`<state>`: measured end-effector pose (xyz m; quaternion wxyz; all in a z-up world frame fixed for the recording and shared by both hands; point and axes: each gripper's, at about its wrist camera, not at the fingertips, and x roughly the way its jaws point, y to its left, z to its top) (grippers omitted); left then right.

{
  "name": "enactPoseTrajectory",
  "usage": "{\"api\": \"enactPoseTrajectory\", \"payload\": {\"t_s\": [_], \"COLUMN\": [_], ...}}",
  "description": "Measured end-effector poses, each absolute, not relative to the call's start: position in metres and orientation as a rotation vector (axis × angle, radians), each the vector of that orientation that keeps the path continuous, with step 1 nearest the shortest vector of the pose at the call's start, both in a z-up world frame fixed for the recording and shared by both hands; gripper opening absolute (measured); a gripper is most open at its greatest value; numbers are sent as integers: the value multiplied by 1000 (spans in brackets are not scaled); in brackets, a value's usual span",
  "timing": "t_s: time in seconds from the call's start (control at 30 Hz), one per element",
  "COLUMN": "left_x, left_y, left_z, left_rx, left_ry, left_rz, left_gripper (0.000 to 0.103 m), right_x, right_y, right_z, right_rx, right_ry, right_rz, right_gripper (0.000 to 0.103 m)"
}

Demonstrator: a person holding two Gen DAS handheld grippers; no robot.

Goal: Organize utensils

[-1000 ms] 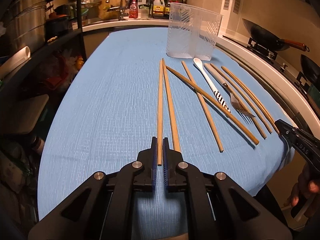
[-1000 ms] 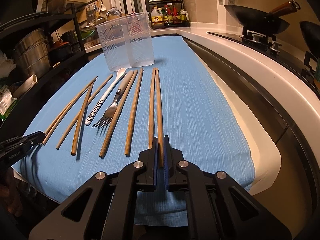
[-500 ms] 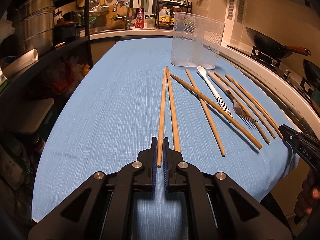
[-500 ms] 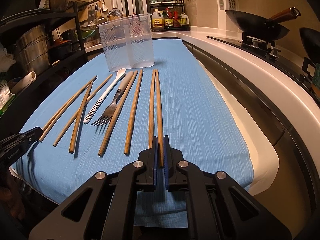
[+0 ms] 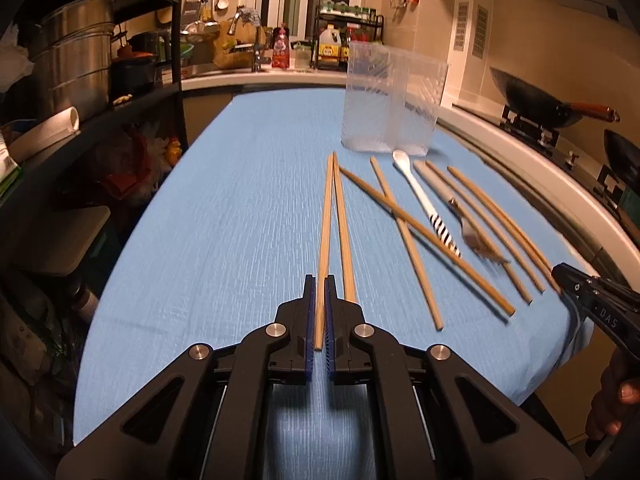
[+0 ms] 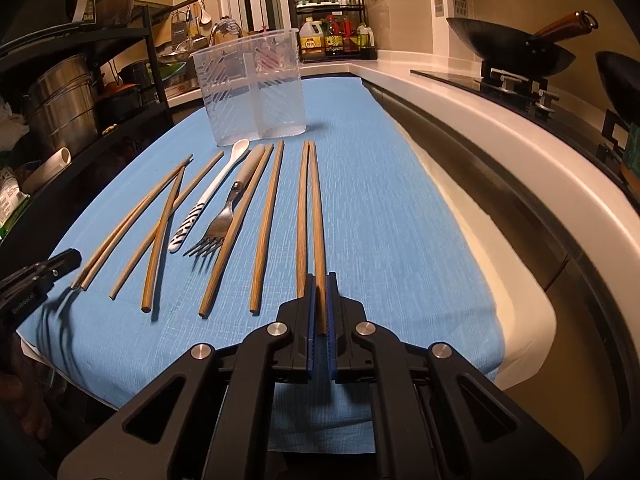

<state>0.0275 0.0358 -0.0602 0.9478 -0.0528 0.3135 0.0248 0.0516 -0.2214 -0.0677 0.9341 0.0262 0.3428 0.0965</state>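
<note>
Several wooden chopsticks, a white spoon (image 5: pixel 420 196) with a striped handle and a metal fork (image 6: pixel 224 220) lie in a row on the blue cloth (image 5: pixel 240 220). A clear two-compartment holder (image 5: pixel 394 104) stands upright behind them; it also shows in the right wrist view (image 6: pixel 252 88). My left gripper (image 5: pixel 319 280) is shut on the near end of the leftmost chopstick (image 5: pixel 324 240), its partner (image 5: pixel 344 232) lying beside it. My right gripper (image 6: pixel 319 278) is shut on the near end of the rightmost chopstick (image 6: pixel 316 220), with another (image 6: pixel 302 216) beside it.
A black shelf with steel pots (image 5: pixel 76 76) stands to the left of the cloth. A white counter edge (image 6: pixel 500 128) and a stove with woks (image 6: pixel 516 48) run along the right. A sink and bottles (image 5: pixel 332 46) are at the back.
Both gripped chopsticks' far ends have lifted a little as the views tilt up; each gripper stays shut on its chopstick. The other utensils have not moved.
</note>
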Motion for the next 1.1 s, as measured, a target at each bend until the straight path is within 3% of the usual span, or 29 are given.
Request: {"api": "enactPoseTrajectory", "payload": {"t_s": [0.23, 0.43, 0.5, 0.57, 0.63, 0.7, 0.83, 1.1], "left_x": [23, 27, 29, 31, 31, 31, 31, 25], "left_y": [39, 50, 49, 46, 42, 39, 37, 35], "left_z": [-54, -66, -70, -75, -75, -75, -75, -57], "left_rx": [-131, -204, -201, -176, -143, -115, -65, -36], "left_ry": [616, 672, 688, 702, 695, 691, 684, 629], "left_rz": [34, 6, -10, -7, 0, 11, 53, 49], "left_gripper": [2, 4, 8, 24, 24, 23, 6, 5], "right_x": [47, 51, 52, 53, 53, 53, 52, 45], "right_y": [-222, -222, -223, -223, -224, -224, -225, -228], "right_z": [-45, -61, -67, -72, -74, -75, -76, -58], "right_rx": [33, 37, 41, 41, 46, 46, 50, 59], "right_ry": [666, 707, 716, 724, 719, 710, 694, 657], "right_rz": [194, 186, 186, 187, 190, 194, 201, 202], "right_gripper": [5, 5, 5, 5, 6, 6, 6, 5]}}
